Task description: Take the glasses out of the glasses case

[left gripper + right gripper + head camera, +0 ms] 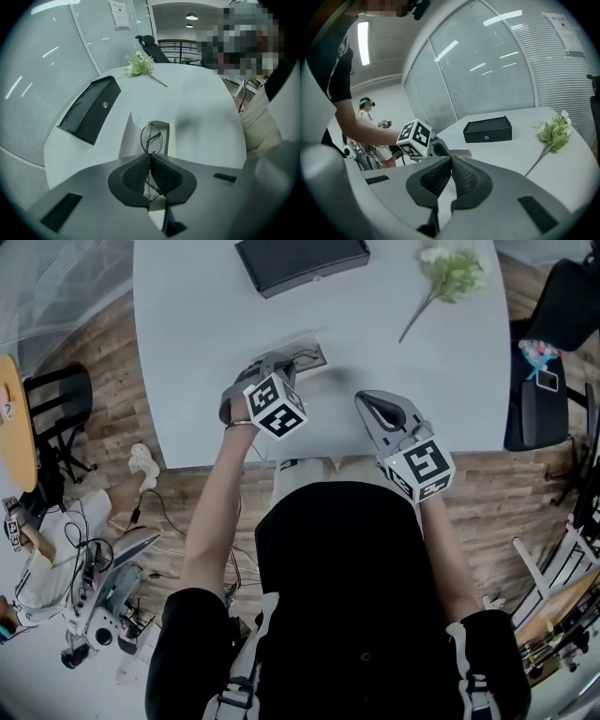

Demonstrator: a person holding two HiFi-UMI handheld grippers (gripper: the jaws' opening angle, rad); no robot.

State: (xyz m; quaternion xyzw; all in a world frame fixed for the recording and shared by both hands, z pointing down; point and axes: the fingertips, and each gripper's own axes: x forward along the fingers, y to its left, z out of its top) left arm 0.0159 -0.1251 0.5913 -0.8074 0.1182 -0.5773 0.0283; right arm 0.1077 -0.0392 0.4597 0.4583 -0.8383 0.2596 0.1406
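Nothing is legible; the posted paper sheet [121, 13] is too small to read.

Left tool [281, 362] at glasses case [314, 356]; right tool [367, 399] beside, over white table [187, 343]; black box [302, 261] beyond.

Black box [302, 262], green flower sprig [448, 277], white table [187, 362]

Black clothing, two grey tools with marker cubes

The person wears a black short-sleeved top [347, 596] with pale grey straps [246, 662] running down the front. The left tool [151, 157] and the right tool [451, 160] have the same smooth grey moulded shells with dark recessed slots and dark ribbed pads [464, 178]. Each carries a white cube [276, 407] printed with black square markers.
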